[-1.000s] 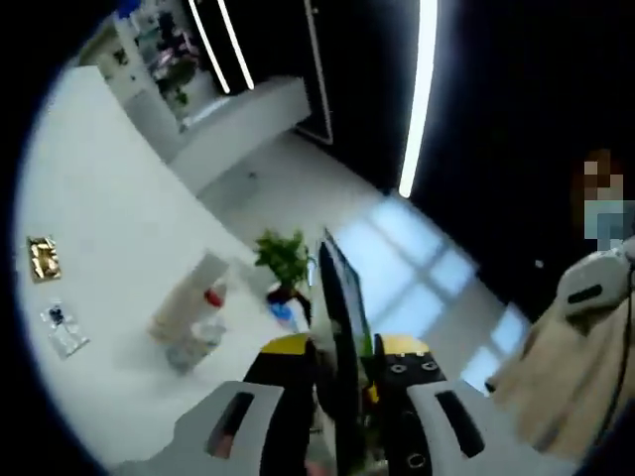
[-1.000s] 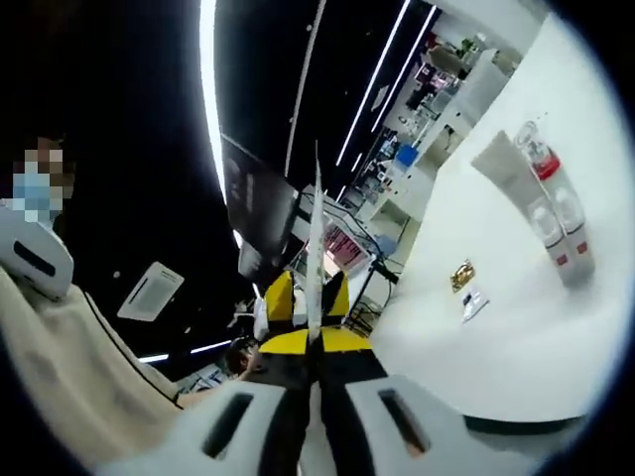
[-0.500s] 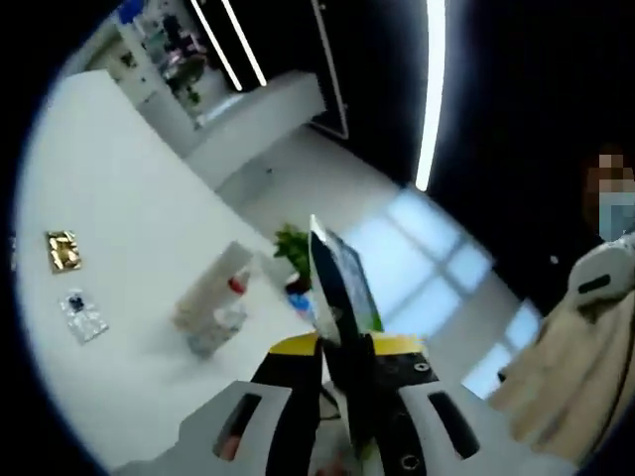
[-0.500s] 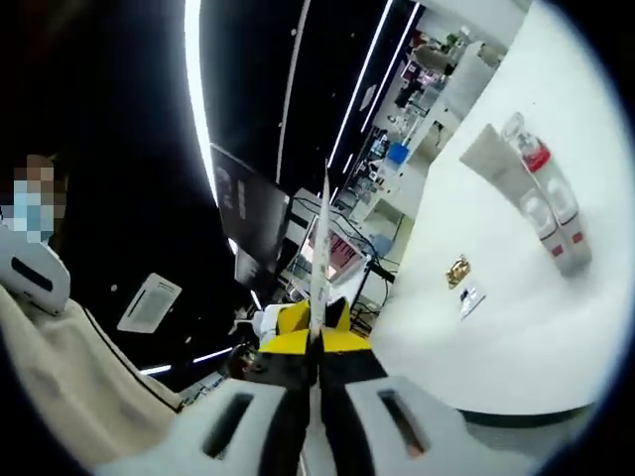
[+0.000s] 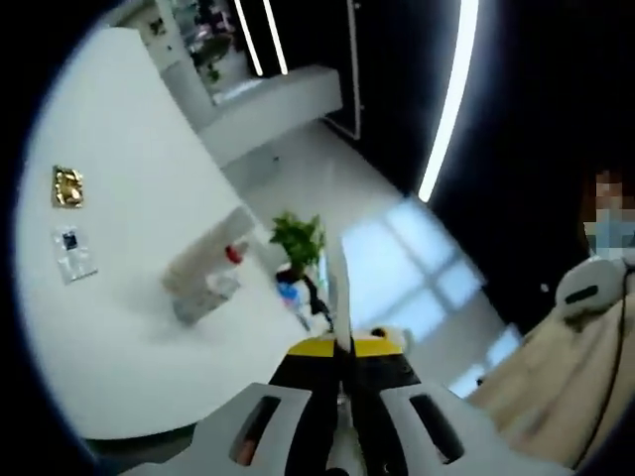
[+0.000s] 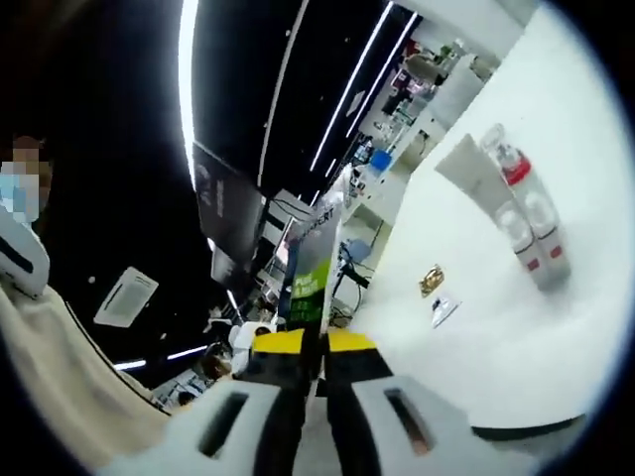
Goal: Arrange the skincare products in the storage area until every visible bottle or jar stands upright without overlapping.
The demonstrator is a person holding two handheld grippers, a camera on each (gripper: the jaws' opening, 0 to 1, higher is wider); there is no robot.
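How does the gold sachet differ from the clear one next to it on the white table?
The gold sachet is shiny, opaque and nearly square; the clear sachet is see-through, longer, with a small dark mark. In the left gripper view, the gold sachet sits farther than the clear sachet from the lying tube and bottles. Both lie flat and apart on the white table, touched by nothing.

We are seeing white table (image 5: 119, 337) | bottles and tube (image 6: 516, 203) lying clustered | gold packet (image 5: 67, 185), clear sachet (image 5: 71, 254) lying apart, near each other
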